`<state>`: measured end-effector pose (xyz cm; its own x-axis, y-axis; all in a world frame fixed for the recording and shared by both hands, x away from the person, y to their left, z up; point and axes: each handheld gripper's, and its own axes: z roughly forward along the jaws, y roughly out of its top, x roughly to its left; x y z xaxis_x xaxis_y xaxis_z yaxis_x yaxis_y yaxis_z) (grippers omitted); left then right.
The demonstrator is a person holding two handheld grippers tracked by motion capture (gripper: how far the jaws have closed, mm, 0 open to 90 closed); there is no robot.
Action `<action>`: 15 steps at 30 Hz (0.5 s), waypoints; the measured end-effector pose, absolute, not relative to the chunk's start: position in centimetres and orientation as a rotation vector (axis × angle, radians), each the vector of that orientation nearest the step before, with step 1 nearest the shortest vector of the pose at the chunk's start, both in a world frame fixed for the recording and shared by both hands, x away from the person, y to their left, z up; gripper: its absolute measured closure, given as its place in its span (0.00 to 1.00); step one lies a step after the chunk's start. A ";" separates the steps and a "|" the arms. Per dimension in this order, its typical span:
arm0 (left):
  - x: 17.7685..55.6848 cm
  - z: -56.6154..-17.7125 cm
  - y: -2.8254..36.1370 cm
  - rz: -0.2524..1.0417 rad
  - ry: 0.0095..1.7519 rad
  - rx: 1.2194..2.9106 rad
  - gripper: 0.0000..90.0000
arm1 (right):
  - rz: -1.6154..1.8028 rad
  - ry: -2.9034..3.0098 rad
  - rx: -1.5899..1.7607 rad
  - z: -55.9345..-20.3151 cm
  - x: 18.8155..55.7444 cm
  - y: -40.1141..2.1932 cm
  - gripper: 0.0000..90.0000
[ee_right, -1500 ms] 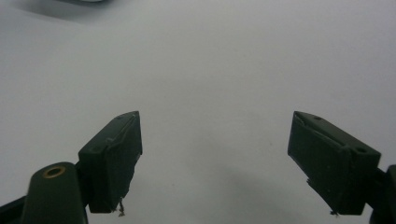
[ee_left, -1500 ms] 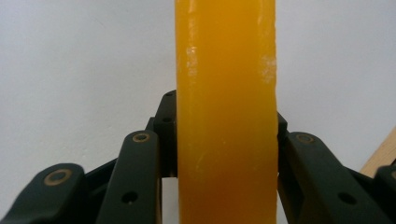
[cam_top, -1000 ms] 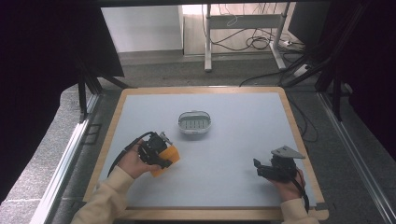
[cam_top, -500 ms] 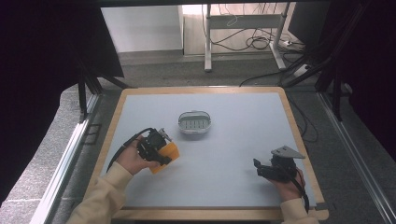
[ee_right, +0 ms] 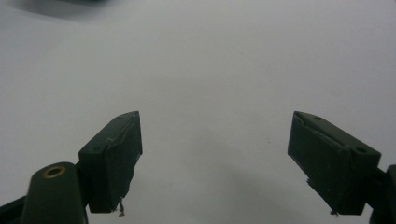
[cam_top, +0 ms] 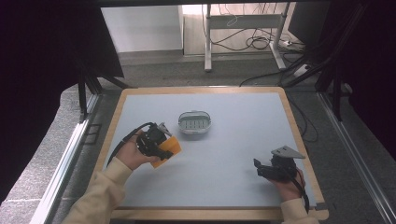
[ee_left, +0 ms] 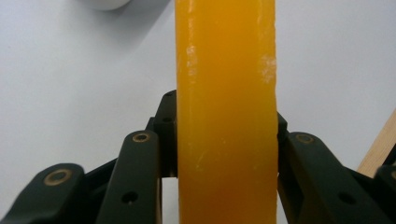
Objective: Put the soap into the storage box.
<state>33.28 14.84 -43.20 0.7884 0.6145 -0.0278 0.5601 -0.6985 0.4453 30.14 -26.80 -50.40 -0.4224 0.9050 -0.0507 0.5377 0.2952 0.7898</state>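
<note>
Orange was the colour of the block point(cam_top: 167, 151) that the left claw point(cam_top: 159, 148) held at the near left of the desk point(cam_top: 243, 126). The two black jaws were squeezed tight on the block, one on each side. In the left gripper view the block point(ee_left: 226, 112) stood straight up between the jaws, smooth and shiny, with a few pale scuffs near its top. It hid most of the pale desk point(ee_left: 70, 84) behind it. A bit of something white and round point(ee_left: 105, 3) peeked in at the top edge of that view. A strip of the wooden rim point(ee_left: 380, 144) showed at the right edge.

The left hand point(cam_top: 133, 154) gripped the tool, and a cream sleeve point(cam_top: 100, 196) ran down to the bottom edge. A black cable point(cam_top: 128, 137) looped out from the claw.

A small grey oval dish point(cam_top: 194, 122) sat near the middle of the desk, a little farther away than the block and to its right. It did not touch the block.

The right claw point(cam_top: 259, 167) was at the near right, well apart from the dish and the block. The right hand point(cam_top: 287, 182) held it, and a grey plate point(cam_top: 287, 152) sat on top. In the right gripper view its jaws were spread wide with nothing between them, just the bare pale desk point(ee_right: 210, 70).

The desk had a light grey top and a wooden rim point(cam_top: 292, 121) all round. Beyond the far side there was a grey floor point(cam_top: 154, 70) with some cables point(cam_top: 252, 42) lying on it.
</note>
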 end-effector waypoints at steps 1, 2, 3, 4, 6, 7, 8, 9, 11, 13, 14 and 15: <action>33.4 -43.1 14.8 0.170 0.883 2.543 0.69 | 0.975 2.072 1.284 -50.4 30.1 -26.8 0.20; 33.5 -43.1 14.8 0.176 0.879 2.551 0.69 | 0.973 2.072 1.285 -50.4 30.1 -26.8 0.20; 33.5 -43.0 14.8 0.176 0.880 2.543 0.69 | 0.972 2.073 1.285 -50.4 30.1 -26.8 0.20; 33.7 -42.9 14.8 0.182 0.870 2.555 0.69 | 0.972 2.073 1.284 -50.4 30.2 -26.8 0.20; 33.7 -42.7 14.7 0.213 0.849 2.547 0.69 | 0.971 2.073 1.286 -50.4 30.2 -26.8 0.20; 33.7 -42.6 14.7 0.201 0.844 2.542 0.69 | 0.971 2.073 1.287 -50.4 30.2 -26.8 0.20; 33.8 -42.5 14.7 0.195 0.836 2.538 0.69 | 0.970 2.072 1.288 -50.5 30.2 -26.8 0.20; 33.8 -42.4 14.6 0.201 0.829 2.538 0.69 | 0.968 2.072 1.290 -50.5 30.2 -26.9 0.20; 33.9 -42.2 14.5 0.212 0.827 2.543 0.69 | 0.966 2.070 1.291 -50.5 30.2 -26.8 0.20; 34.1 -42.1 14.4 0.212 0.819 2.539 0.69 | 0.966 2.072 1.289 -50.5 30.2 -26.8 0.20; 34.2 -42.0 14.3 0.208 0.817 2.539 0.69 | 0.966 2.072 1.290 -50.5 30.2 -26.8 0.20; 34.3 -41.9 14.3 0.207 0.813 2.540 0.69 | 0.967 2.073 1.284 -50.5 30.2 -26.8 0.20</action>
<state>34.27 14.27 -41.91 0.8137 0.5813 0.0027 0.5116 -0.7183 0.4715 30.20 -26.82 -50.47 -0.4205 0.9056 -0.0547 0.5402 0.2983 0.7869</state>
